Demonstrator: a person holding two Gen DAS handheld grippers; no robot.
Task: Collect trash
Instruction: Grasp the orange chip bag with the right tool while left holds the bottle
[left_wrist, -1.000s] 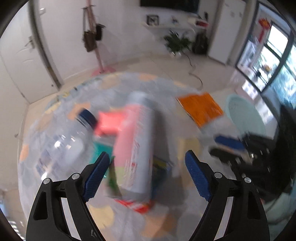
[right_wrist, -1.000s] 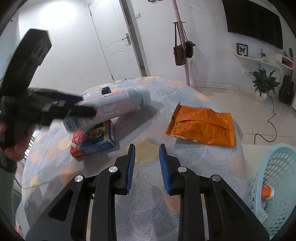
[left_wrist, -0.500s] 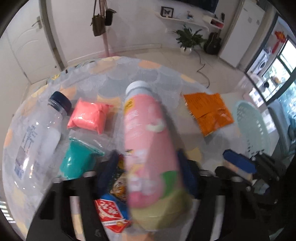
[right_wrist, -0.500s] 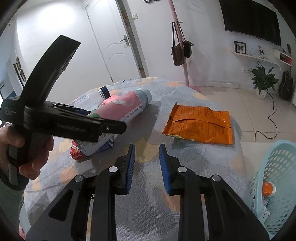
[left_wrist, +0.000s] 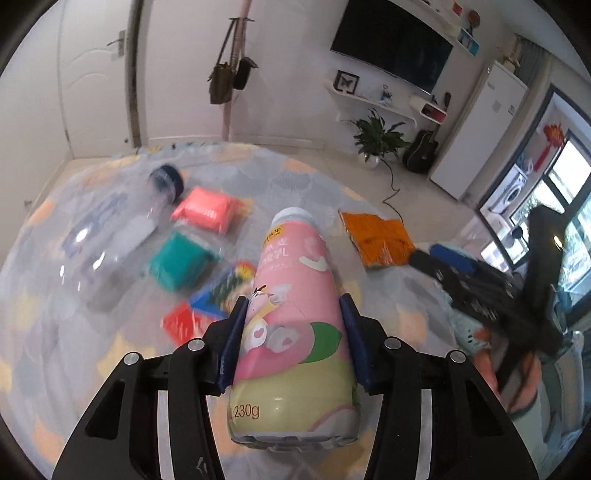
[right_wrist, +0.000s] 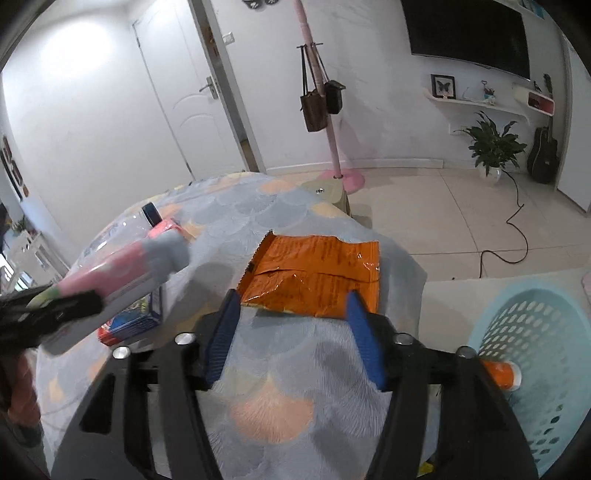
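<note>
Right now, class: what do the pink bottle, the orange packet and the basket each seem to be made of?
Pink bottle: probably plastic under a glossy printed sleeve. Orange packet: crinkled foil-like film, with shiny creases. Basket: pale blue moulded plastic, its wall perforated with holes.

A cloth-covered table (right_wrist: 295, 369) bore an orange wrapper (right_wrist: 317, 277) near its far edge, a clear bottle (left_wrist: 107, 236), pink (left_wrist: 207, 210) and teal packets (left_wrist: 181, 262), and a carton (left_wrist: 210, 302).

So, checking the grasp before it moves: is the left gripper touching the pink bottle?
Touching. The left wrist view shows both blue pads of the left gripper pressed against the pink bottle.
</note>
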